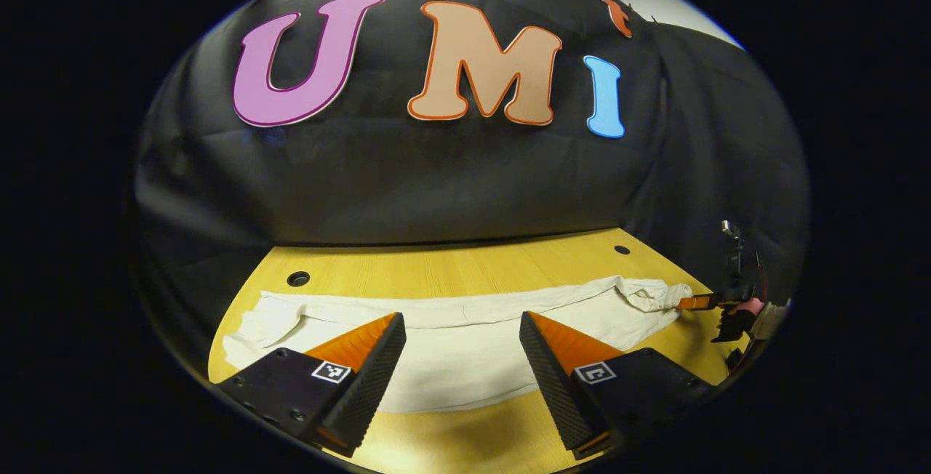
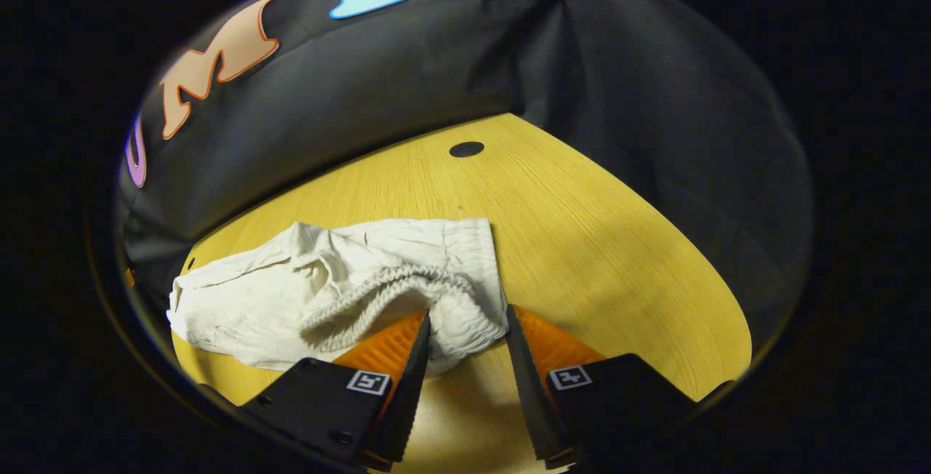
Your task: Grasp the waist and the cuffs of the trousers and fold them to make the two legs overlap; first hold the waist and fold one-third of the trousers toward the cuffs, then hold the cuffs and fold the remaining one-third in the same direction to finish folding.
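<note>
Bare table [image 2: 596, 241] right of trousers [image 2: 327, 292]

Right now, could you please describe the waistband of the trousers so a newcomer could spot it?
On the yellow wooden table lie pale trousers. At the end between the right gripper fingers is the waistband, a ribbed, gathered elastic band, unlike the smoother cloth around it.

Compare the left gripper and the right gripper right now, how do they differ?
The left gripper has its fingers spread wide over the flat middle of the trousers, gripping nothing; the right gripper has its fingers narrower, bracketing the bunched elastic waist. Whether the right gripper's fingers press the cloth is unclear. Both point toward the trousers on the wooden table.
</note>
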Demonstrator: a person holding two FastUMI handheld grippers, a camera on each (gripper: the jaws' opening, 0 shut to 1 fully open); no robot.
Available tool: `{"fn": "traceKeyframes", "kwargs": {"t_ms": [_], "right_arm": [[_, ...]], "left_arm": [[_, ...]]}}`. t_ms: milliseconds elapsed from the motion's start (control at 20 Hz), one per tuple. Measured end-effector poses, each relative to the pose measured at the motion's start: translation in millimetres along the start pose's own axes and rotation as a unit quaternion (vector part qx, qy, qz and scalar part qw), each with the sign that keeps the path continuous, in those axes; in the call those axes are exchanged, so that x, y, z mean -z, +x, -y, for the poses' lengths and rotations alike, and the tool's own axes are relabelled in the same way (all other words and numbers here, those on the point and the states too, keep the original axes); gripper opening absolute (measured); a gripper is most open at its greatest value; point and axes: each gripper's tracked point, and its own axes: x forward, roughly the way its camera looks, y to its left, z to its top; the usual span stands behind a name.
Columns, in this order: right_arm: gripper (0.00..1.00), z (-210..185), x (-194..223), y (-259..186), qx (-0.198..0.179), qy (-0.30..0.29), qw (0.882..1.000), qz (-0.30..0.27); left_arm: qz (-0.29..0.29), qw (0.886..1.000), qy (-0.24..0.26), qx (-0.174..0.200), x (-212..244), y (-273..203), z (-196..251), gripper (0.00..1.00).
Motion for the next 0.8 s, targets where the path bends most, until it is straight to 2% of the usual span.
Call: {"fn": "traceKeyframes", "kwargs": {"t_ms": [100,200,250,300,450,500,600,800], "right_arm": [[0.5,-5.0,0.1,4.4,-0.005,0.017,1.0,-0.007],[0.24,-6.5,-7.3,8.3,-0.004,0.029,1.0,0.009],[0.23,-4.3,-10.1,3.6,-0.003,0.026,1.0,0.014],[0.17,-5.0,-11.2,0.3,-0.003,0.026,1.0,0.016],[0.1,-14.3,-21.5,-11.6,-0.016,0.045,0.998,0.029],[0.13,-20.9,-29.1,-16.2,-0.024,0.054,0.998,0.038],[0.11,-35.3,-45.4,-23.8,-0.044,0.069,0.995,0.063],[0.11,-88.3,-78.6,-68.1,-0.097,0.072,0.987,0.108]], "left_arm": [[-0.002,1.0,-0.004,0.0,0.5,-0.1,5.1,0.95],[-0.002,1.0,-0.008,-0.001,-0.1,-0.8,9.0,0.95],[0.0,1.0,-0.01,0.0,-1.4,-1.8,9.8,0.95],[0.003,1.0,-0.012,0.0,-2.7,-2.5,11.4,0.95],[0.009,1.0,-0.018,-0.005,-2.0,-11.3,9.7,0.95],[0.01,1.0,-0.018,-0.008,-3.6,-15.0,7.0,0.95],[0.015,1.0,-0.02,-0.009,-6.4,-21.6,2.8,0.95],[0.022,0.999,-0.035,0.002,-6.1,-33.6,-7.3,0.95]]}}
